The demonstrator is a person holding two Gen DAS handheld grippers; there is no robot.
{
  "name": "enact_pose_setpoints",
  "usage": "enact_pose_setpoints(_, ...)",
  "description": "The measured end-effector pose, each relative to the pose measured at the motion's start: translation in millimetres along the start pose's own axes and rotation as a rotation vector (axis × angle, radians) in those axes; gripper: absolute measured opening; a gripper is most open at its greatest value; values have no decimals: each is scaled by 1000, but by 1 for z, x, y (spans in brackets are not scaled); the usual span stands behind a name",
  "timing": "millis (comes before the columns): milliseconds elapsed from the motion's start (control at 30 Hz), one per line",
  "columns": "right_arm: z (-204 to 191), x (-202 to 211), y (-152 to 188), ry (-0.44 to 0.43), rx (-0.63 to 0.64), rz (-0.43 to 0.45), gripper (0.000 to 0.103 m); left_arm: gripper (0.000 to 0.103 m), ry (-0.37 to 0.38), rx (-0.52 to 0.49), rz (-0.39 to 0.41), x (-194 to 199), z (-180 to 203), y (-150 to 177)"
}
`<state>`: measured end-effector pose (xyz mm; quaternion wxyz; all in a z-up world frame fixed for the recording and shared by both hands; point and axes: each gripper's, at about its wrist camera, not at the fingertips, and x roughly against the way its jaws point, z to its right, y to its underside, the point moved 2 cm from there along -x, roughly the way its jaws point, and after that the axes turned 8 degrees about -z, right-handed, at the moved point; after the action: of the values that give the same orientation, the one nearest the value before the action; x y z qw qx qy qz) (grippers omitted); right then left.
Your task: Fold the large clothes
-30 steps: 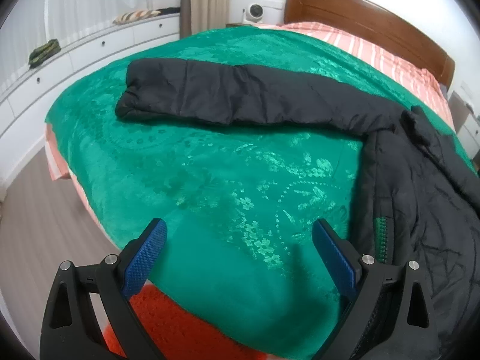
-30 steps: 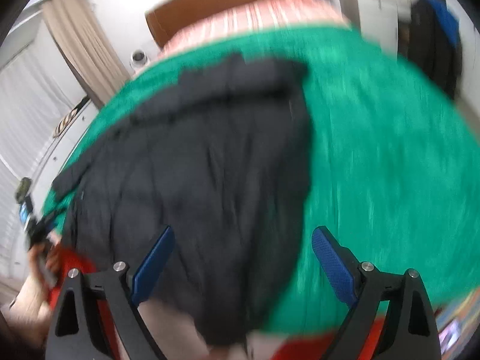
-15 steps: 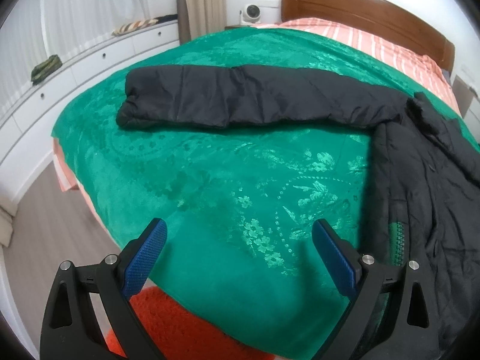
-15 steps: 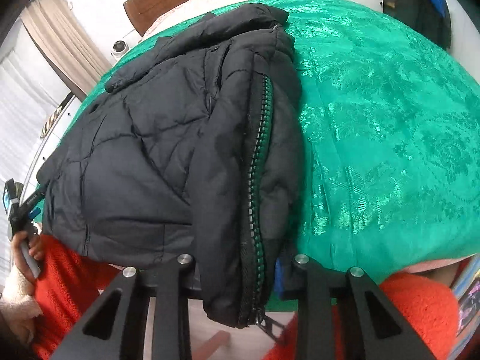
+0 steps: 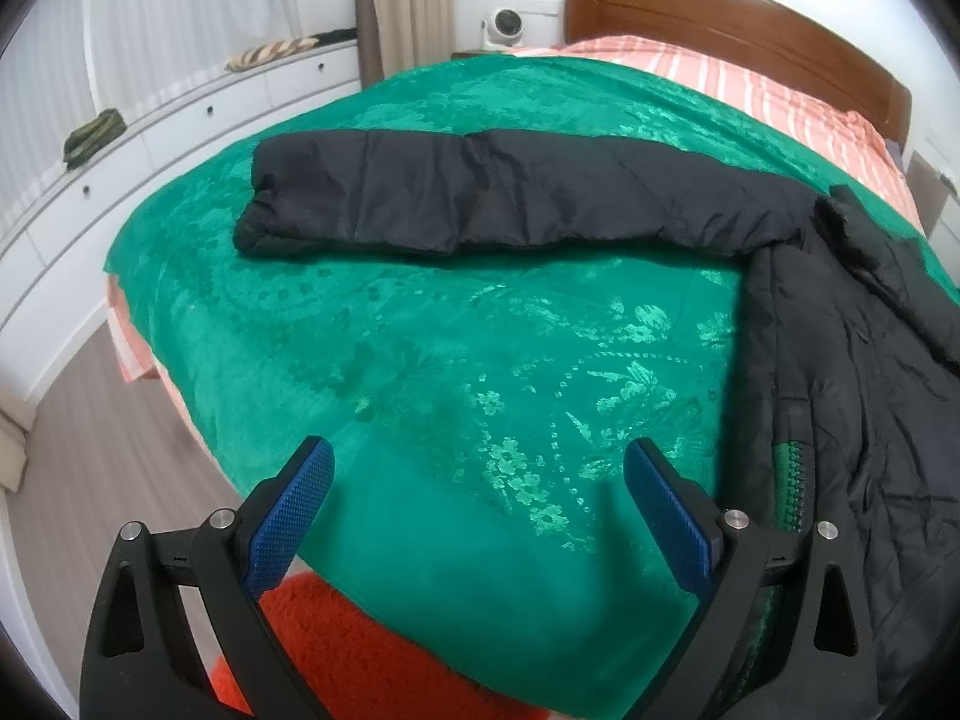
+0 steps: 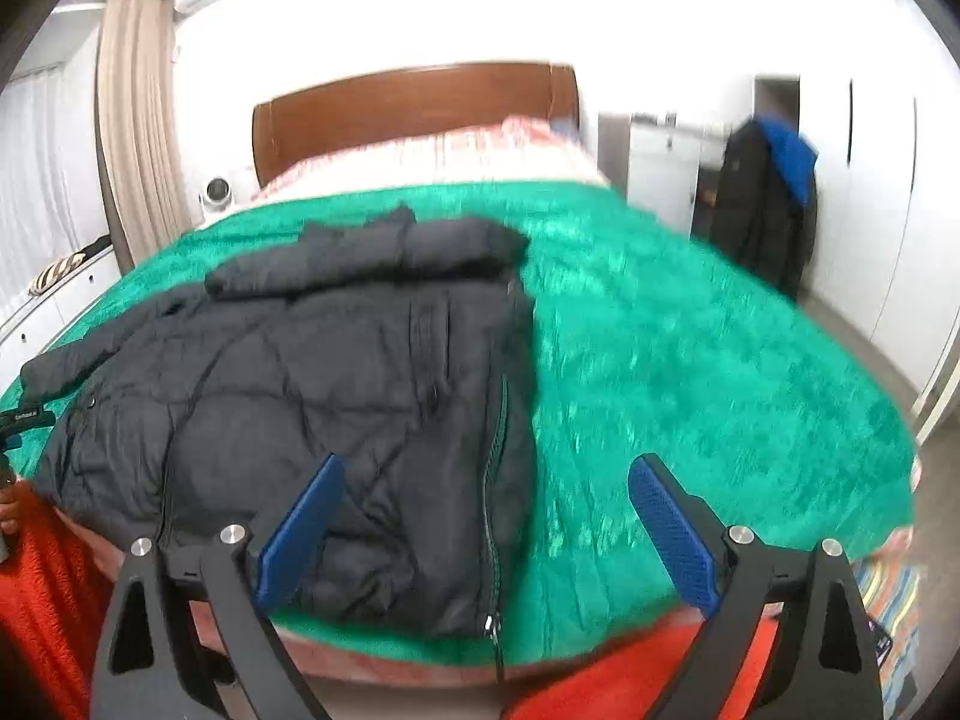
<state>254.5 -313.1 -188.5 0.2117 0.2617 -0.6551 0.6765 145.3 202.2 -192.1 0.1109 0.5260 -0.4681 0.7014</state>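
Note:
A large black padded jacket (image 6: 336, 396) lies on the green bedspread (image 6: 690, 360), its right front folded over so the green zipper (image 6: 498, 468) runs down its right edge. One long sleeve (image 5: 480, 204) stretches left across the bed in the left wrist view, with the jacket body (image 5: 870, 420) at the right. My left gripper (image 5: 480, 474) is open and empty above the bed's near edge, left of the jacket body. My right gripper (image 6: 486, 480) is open and empty, held back above the jacket's hem.
A wooden headboard (image 6: 414, 114) and striped pink sheet (image 5: 750, 84) are at the far end. White drawers (image 5: 180, 126) run along the left wall. Another dark coat (image 6: 762, 210) hangs at the right by white wardrobes. An orange-red fabric (image 5: 360, 654) lies below the bed edge.
My right gripper let go of the jacket's zipper edge, opened and pulled back from the bed; the folded front now rests on the jacket. The left gripper has barely moved.

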Motion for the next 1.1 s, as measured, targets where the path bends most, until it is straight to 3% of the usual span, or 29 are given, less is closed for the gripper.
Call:
enact_pose_setpoints(367,-18,13,11,4,107,78,95,98,-14,12,-1,-1,-2,1)
enact_pose_setpoints(1100,-23,32,14,3,157,165,96,98,-30,-6,10,3,3,3)
